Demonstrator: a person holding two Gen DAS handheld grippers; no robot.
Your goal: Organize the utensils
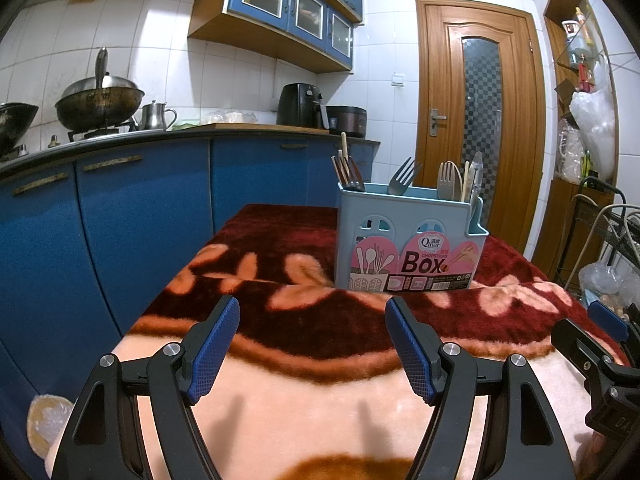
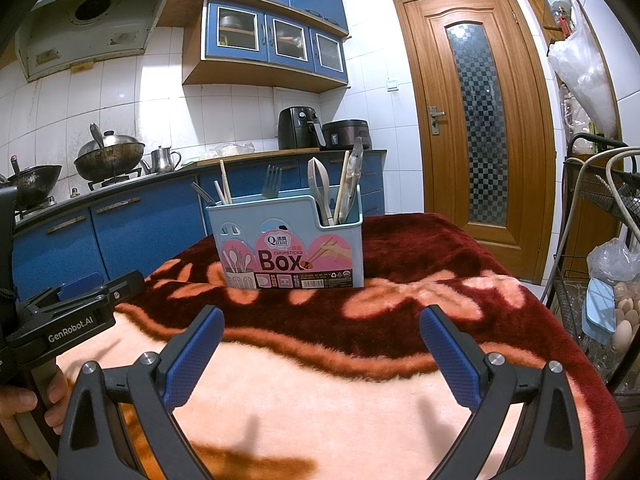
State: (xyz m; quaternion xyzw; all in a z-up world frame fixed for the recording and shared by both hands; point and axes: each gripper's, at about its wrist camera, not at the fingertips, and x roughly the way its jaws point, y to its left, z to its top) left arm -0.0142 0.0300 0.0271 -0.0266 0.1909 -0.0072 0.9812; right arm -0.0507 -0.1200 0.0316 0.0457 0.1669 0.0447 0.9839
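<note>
A light blue chopsticks box (image 1: 408, 240) with a pink label stands on the red and peach blanket (image 1: 304, 328). It also shows in the right wrist view (image 2: 290, 244). Chopsticks (image 1: 347, 168), a fork (image 1: 402, 178) and spoons (image 1: 448, 180) stand upright in its compartments. My left gripper (image 1: 312, 320) is open and empty, a short way in front of the box. My right gripper (image 2: 322, 332) is open and empty, also in front of the box. The right gripper shows at the right edge of the left view (image 1: 604, 328); the left gripper shows at the left of the right view (image 2: 80, 300).
Blue kitchen cabinets (image 1: 120, 216) with a wok (image 1: 98, 106), kettle (image 1: 156, 116) and air fryer (image 1: 300, 106) stand behind and left. A wooden door (image 1: 476, 120) is behind. A wire rack (image 2: 600, 280) with eggs (image 2: 624, 320) stands close on the right.
</note>
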